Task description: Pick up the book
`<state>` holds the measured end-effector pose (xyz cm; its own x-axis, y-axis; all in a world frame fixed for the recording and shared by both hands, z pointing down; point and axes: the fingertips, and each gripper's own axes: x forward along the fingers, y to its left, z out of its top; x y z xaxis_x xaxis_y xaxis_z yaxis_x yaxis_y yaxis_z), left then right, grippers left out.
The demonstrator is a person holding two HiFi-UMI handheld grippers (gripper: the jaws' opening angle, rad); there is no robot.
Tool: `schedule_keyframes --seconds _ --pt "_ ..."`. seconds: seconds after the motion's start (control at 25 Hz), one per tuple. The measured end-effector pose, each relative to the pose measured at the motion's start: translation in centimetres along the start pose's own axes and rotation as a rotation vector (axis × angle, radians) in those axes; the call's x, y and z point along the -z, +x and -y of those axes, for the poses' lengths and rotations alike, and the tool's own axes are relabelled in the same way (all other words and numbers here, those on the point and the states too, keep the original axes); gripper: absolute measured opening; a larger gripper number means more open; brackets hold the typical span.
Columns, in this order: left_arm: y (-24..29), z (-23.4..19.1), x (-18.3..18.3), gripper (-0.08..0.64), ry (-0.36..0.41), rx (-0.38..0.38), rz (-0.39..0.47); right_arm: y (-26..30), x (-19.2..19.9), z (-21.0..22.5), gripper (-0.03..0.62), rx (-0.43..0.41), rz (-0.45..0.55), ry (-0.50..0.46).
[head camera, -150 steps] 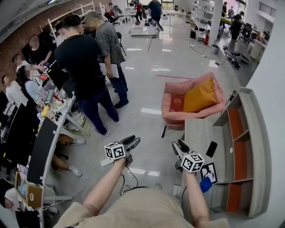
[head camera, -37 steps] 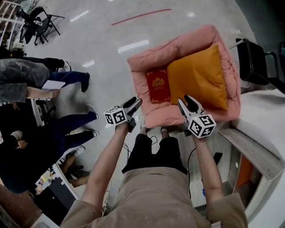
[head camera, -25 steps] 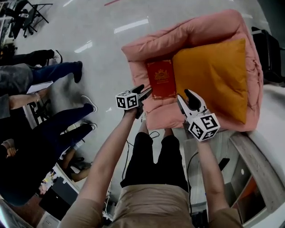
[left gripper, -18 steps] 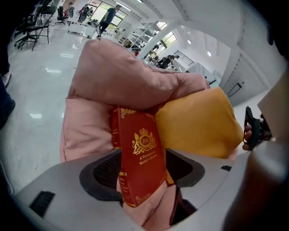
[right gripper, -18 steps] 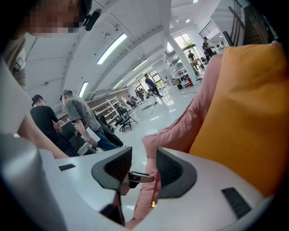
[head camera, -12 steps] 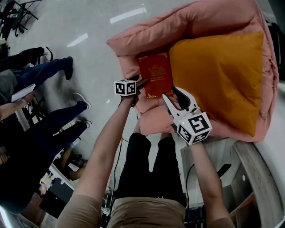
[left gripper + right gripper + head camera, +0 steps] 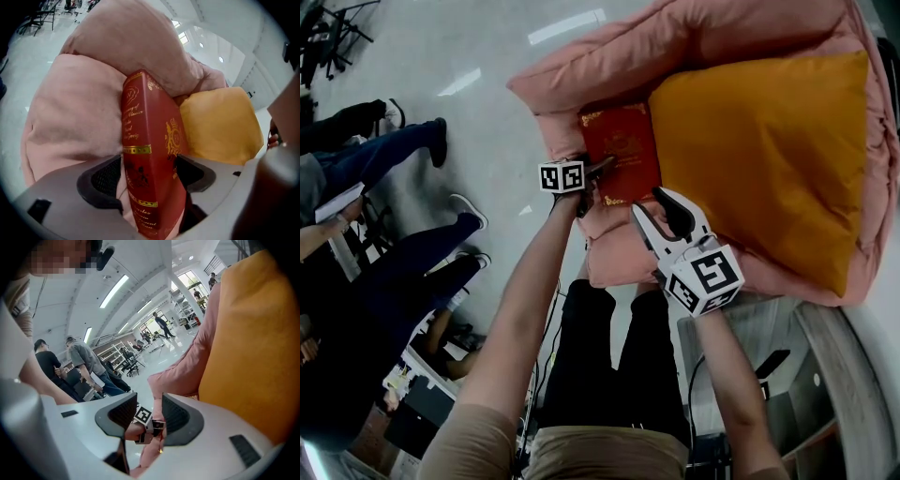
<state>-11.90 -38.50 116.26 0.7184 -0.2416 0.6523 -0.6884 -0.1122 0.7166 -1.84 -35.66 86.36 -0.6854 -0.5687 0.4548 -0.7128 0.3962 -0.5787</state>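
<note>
Operator's dress and hand-held rig, as observed.
Tan short-sleeved shirt [image 7: 581, 455], black trousers [image 7: 609, 366]. Left tongs [image 7: 605, 167] and right tongs [image 7: 649, 202] have pale grey-white moulded shells with dark ribbed pads [image 7: 105, 177]. Each carries a white cube [image 7: 705, 278] printed with black square markers.

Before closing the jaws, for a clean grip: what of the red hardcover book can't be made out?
Near end of the red hardcover book: left gripper view, cut by the bottom edge, between the opening jaws of the left gripper.
Back cover: every view, hidden against the pink padded armchair.
Cover print: head view, too small.
</note>
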Motion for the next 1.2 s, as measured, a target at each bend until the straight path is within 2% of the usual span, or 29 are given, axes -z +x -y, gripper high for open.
schedule_keyframes --seconds 0.12,0.2,0.4,0.52,0.68,0.76,0.84,0.88,0.92,0.96,1.04,1.12,1.2 --pt "-0.1 0.4 -0.4 0.362 -0.019 0.037 0.024 0.1 0.3 -0.5 0.160 -0.010 0.001 0.002" --pt "-0.4 1.1 -0.9 0.362 -0.001 0.039 0.033 0.2 0.4 -0.7 0.160 -0.016 0.002 0.003" --pt "-1.8 2.5 -1.5 0.362 0.040 0.014 0.033 0.3 0.8 -1.0 0.160 -0.012 0.004 0.024" --pt "-3.1 3.4 -2.0 0.360 0.071 -0.020 0.062 0.3 1.0 -1.4 0.160 -0.010 0.011 0.029" --pt "-4.4 5.0 -2.4 0.360 0.048 -0.050 0.131 0.1 1.3 -1.7 0.160 -0.006 0.018 0.039" --pt "-4.7 5.3 -2.6 0.359 -0.048 -0.002 0.162 0.0 1.3 -2.0 0.160 -0.005 0.022 0.046" --pt "-4.3 5.9 -2.7 0.350 -0.167 0.108 0.161 -0.1 1.3 -2.0 0.160 -0.004 0.030 0.051" --pt "-3.6 6.7 -2.4 0.318 -0.181 0.157 0.130 -0.2 1.3 -1.9 0.160 -0.003 0.033 0.054" --pt "-2.7 7.7 -2.1 0.284 -0.158 0.183 0.086 -0.4 1.4 -1.8 0.160 0.000 0.036 0.058" --pt "-1.8 8.6 -1.7 0.284 -0.113 0.179 0.047 -0.6 1.4 -1.6 0.160 0.002 0.038 0.062" --pt "-0.3 9.3 -1.8 0.284 -0.054 0.112 0.024 -0.8 1.6 -1.7 0.160 0.004 0.038 0.065" --pt "0.3 8.6 -2.0 0.272 -0.071 0.040 0.038 -1.0 1.8 -2.0 0.160 0.004 0.034 0.061" --pt "0.4 7.9 -1.7 0.252 -0.091 0.012 0.050 -1.3 2.1 -2.3 0.160 0.001 0.030 0.055"
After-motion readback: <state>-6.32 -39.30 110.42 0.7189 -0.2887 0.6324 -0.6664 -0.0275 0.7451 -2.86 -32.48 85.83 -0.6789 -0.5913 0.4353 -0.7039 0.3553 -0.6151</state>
